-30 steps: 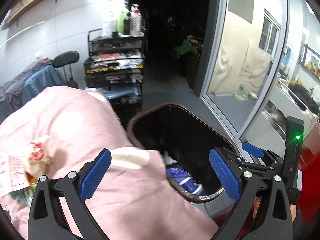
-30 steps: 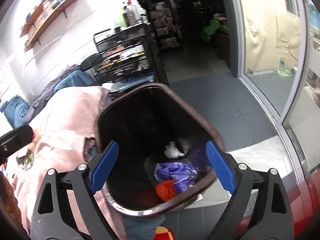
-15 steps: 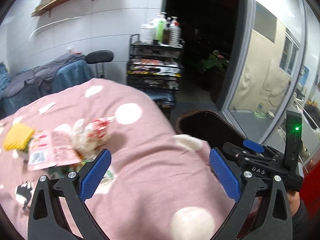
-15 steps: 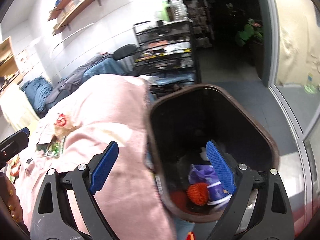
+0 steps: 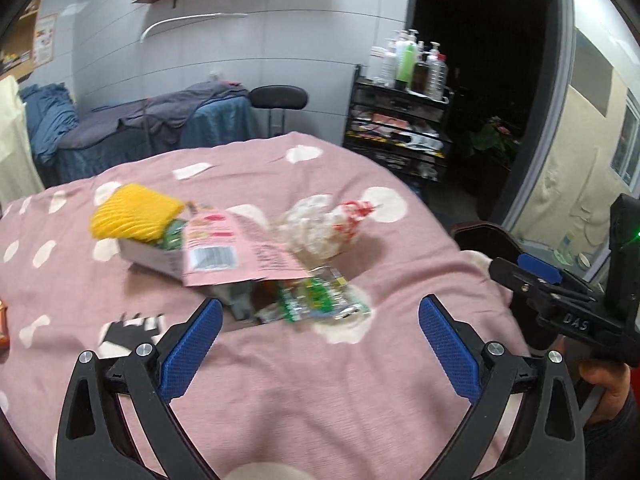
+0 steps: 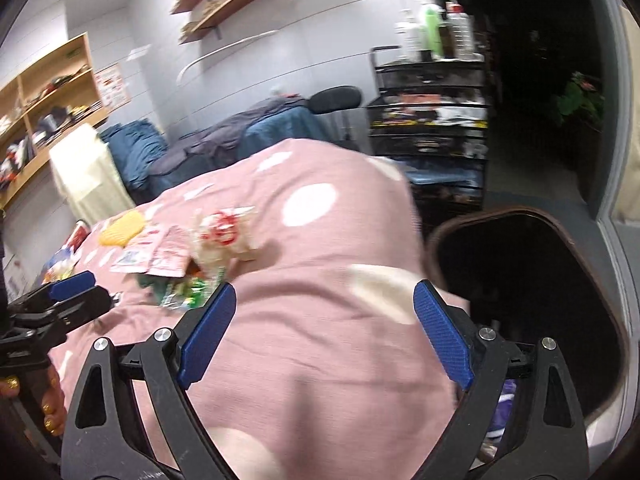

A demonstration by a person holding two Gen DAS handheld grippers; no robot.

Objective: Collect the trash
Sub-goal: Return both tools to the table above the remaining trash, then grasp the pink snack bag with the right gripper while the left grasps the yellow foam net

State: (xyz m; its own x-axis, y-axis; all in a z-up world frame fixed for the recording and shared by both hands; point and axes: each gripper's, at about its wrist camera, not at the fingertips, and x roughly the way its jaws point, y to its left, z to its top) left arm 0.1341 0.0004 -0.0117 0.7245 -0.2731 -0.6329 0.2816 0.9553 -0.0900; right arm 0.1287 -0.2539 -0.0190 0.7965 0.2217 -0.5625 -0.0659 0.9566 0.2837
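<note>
A pile of trash lies on a pink polka-dot cloth [image 5: 320, 380]: a yellow foam net [image 5: 134, 211], a pink packet [image 5: 224, 252], a crumpled white and red plastic bag [image 5: 320, 229] and a green wrapper [image 5: 316, 300]. My left gripper [image 5: 320, 340] is open and empty, just short of the green wrapper. My right gripper [image 6: 324, 328] is open and empty over the cloth's right edge; it also shows in the left wrist view [image 5: 536, 276]. A dark brown trash bin [image 6: 560, 280] stands beside the cloth, at the right. The trash pile [image 6: 192, 256] lies to the left.
A black wire rack [image 5: 400, 132] with bottles on top stands behind the cloth. A black stool [image 5: 280, 98] and a couch with blue and grey cloths [image 5: 140, 128] are at the back. A glass door [image 5: 580, 160] is at the right. Purple trash [image 6: 504, 412] shows in the bin.
Both grippers have swung left, away from the bin and over the cloth. The trash pile now lies in front of the left gripper. Both stay open.
</note>
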